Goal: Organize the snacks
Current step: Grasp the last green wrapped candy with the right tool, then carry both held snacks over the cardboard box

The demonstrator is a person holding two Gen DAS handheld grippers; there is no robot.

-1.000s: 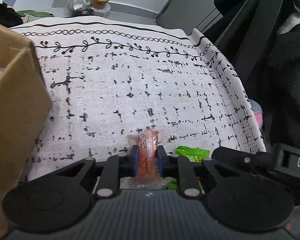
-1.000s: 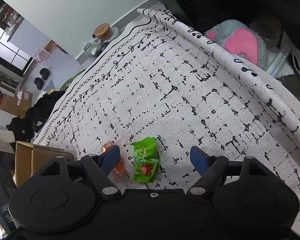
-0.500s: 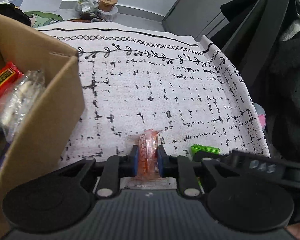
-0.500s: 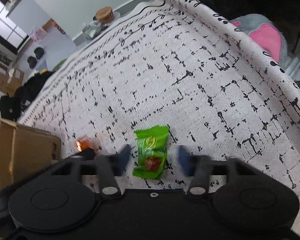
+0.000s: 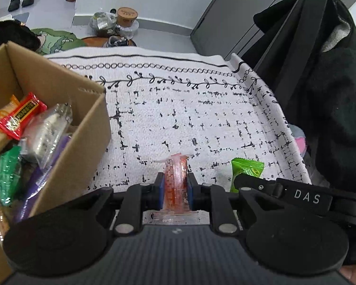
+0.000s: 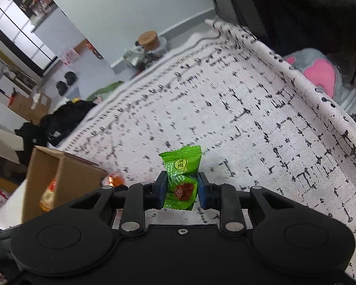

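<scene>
My left gripper (image 5: 175, 186) is shut on a clear orange-red snack packet (image 5: 176, 178) and holds it above the patterned cloth, just right of the open cardboard box (image 5: 83, 109). The box holds several snacks, among them a red packet (image 5: 21, 116) and a clear bag (image 5: 46, 133). My right gripper (image 6: 181, 190) is shut on a green plum candy packet (image 6: 181, 173) low over the cloth. That green packet also shows in the left wrist view (image 5: 246, 169), behind the right gripper's arm. The box shows at the left of the right wrist view (image 6: 59, 180).
The white cloth with black marks (image 5: 201, 118) covers the table. Its right edge drops off near a black coat (image 5: 332, 95) and a grey and pink plush (image 6: 320, 73). Jars (image 5: 127, 16) stand on the floor beyond the far edge.
My left gripper has risen and moved toward the box with the orange-red packet, so the box's inside shows now. My right gripper has closed from wide open onto the green packet.
</scene>
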